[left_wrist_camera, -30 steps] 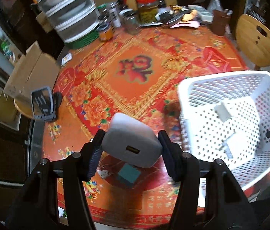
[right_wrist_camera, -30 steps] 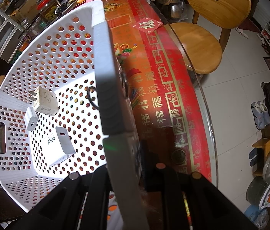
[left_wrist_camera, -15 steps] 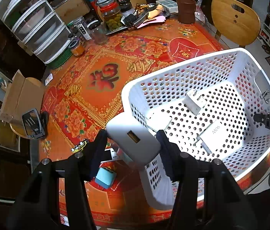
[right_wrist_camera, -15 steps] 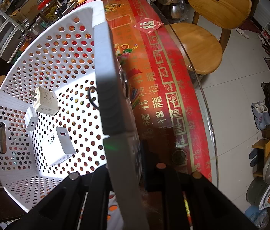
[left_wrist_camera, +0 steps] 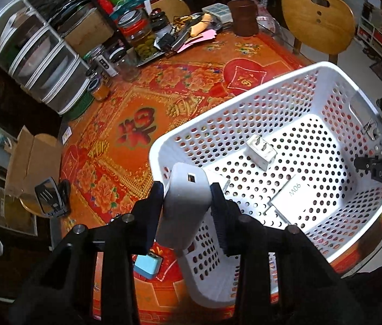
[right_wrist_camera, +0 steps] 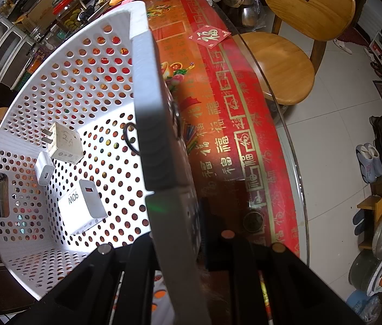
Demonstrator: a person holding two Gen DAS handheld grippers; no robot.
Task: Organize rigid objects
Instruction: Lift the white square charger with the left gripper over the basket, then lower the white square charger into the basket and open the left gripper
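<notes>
The left gripper [left_wrist_camera: 186, 205] clamps a white charger [left_wrist_camera: 185, 203] above the white basket's [left_wrist_camera: 245, 103] near rim, basket floor ahead-right, while the right gripper [right_wrist_camera: 174, 243] apparently pinches the far wall.

Right gripper's fingers [right_wrist_camera: 191, 243] largely hidden behind the white basket's rim [right_wrist_camera: 147, 103].

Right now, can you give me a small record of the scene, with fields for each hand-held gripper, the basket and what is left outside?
left hand-held gripper: shut on grey charger, at the basket's near rim
right hand-held gripper: clamped on basket wall
white basket: holds three white chargers, one marked M06
outside basket: small teal block on red tablecloth
</notes>
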